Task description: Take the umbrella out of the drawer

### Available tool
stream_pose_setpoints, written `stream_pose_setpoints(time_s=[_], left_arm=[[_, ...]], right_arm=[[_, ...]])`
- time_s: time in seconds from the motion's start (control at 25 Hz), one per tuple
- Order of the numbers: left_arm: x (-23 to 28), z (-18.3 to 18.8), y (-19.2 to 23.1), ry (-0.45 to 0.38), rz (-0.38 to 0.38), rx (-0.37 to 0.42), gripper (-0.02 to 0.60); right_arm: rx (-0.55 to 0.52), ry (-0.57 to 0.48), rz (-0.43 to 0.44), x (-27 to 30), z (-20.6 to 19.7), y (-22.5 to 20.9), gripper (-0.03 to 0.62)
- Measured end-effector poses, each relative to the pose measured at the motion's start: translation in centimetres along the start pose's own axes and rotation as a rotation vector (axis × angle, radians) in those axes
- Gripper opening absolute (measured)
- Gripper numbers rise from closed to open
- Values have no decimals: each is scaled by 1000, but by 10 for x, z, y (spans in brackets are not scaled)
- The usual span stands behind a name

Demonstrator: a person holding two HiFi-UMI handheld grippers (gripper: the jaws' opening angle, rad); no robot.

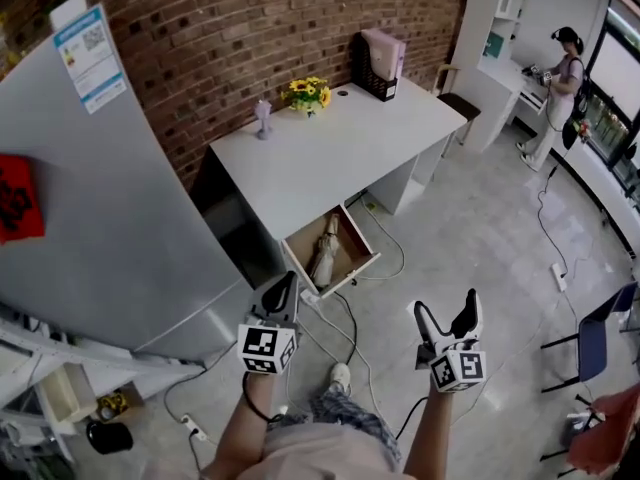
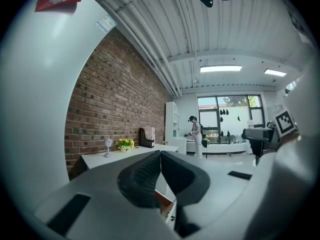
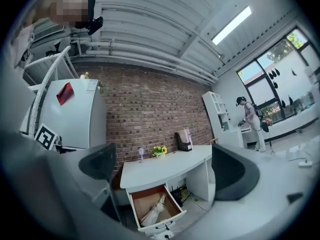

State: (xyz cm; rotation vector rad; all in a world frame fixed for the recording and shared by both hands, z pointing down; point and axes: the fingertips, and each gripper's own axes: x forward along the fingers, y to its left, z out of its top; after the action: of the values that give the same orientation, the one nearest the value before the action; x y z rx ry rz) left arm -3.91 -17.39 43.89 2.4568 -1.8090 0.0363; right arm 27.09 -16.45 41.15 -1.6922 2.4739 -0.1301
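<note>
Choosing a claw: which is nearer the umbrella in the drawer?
Left. The left claw hovers just short of the umbrella; the right claw is farther off to its right.

We are in an office-like workroom: a white desk (image 1: 340, 158) stands against a red brick wall (image 1: 250, 28), holding a file holder (image 1: 380, 63) and flowers (image 1: 308, 93). Strip lights (image 2: 220, 68) hang overhead, beside large windows (image 2: 230, 109), and cables (image 1: 547, 230) trail across the grey floor (image 1: 480, 218).

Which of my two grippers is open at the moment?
The right gripper: its jaws stand wide apart with nothing held between them. The left gripper has its jaws pressed together at the tips, also empty.
</note>
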Motion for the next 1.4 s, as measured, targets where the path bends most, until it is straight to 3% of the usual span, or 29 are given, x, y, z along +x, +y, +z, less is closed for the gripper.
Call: stream_pose_setpoints(time_s=[0.28,0.56,0.88,1.12,1.4], left_arm=[[65,6,5,-3,94,0,26],[93,10,24,-2,155,2,26],[132,9,57,4,214,-11,26],[164,-22,67,67,217,-21,26],[203,-89,74,173,190,-62,26]], right_arm=[[22,33,117,86,-4,-36,583],[29,62,222,151,-14,-27,583],[57,108,269,211,-32,-15,583],[77,193,296,250,-76,-5,583],[128,303,339,295,-153,17,583]])
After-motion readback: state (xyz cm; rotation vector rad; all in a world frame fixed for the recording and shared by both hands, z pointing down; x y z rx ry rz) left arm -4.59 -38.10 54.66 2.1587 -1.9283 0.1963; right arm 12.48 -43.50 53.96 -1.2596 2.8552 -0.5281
